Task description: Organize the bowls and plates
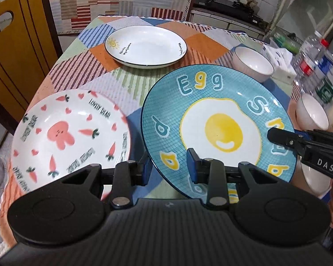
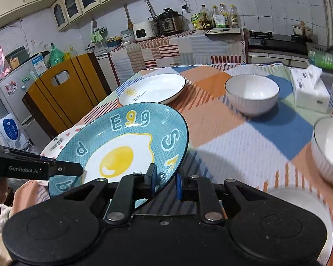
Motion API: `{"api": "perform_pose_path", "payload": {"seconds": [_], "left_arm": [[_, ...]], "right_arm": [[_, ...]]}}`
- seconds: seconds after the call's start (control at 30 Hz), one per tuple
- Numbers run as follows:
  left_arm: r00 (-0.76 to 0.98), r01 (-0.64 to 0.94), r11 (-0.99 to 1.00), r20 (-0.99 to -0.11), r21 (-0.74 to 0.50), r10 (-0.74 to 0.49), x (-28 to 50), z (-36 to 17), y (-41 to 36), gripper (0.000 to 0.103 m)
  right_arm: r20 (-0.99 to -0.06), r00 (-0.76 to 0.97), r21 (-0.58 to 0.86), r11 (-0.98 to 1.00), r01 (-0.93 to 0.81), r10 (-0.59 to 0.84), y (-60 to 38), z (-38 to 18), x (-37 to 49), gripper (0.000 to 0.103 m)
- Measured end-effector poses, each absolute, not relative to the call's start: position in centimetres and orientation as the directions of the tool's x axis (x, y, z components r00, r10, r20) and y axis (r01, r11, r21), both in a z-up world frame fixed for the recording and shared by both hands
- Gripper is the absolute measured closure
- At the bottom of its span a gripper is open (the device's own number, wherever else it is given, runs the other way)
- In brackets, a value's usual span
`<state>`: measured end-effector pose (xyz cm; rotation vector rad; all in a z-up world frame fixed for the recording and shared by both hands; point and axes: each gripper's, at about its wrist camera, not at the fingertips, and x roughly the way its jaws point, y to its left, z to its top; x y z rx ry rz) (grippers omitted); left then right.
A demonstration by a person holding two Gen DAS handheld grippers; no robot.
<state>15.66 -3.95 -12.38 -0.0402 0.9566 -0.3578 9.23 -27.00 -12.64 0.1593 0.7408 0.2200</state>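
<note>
Patchwork tablecloth (image 2: 233,137): bowls (image 2: 252,93) seemingly empty.

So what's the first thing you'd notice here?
The blue fried-egg plate, tilted up above the patchwork tablecloth, with the left claw and right claw straddling its rim. Left of it sits a pink bunny-and-carrot plate; behind, a white sun plate.

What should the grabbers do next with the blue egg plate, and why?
Probably carry the blue egg plate a little left and lower it onto the carrot plate. Both the left gripper and the right gripper straddle its rim, it is tilted above the tablecloth, and the carrot plate lies flat right beside it.
</note>
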Motion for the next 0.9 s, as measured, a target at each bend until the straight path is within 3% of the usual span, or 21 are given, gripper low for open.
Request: {"api": "perform_pose_path", "payload": {"seconds": [0.5,0.9], "left_arm": [[0.395,0.202,0.936,-0.851,-0.288,-0.347,23.3,-16.5,-5.8,0.072],[0.337,0.242,0.933,-0.879,-0.267,-0.339,24.4,-17.8,-7.4,0.072]], "right_arm": [[-0.727,0.651,0.098,0.971,-0.217,0.219,-28.3,-13.7,16.1,0.081],[-0.814,0.538,0.132,0.972,-0.194,0.218,-29.8,-15.3,19.4,0.078]]}}
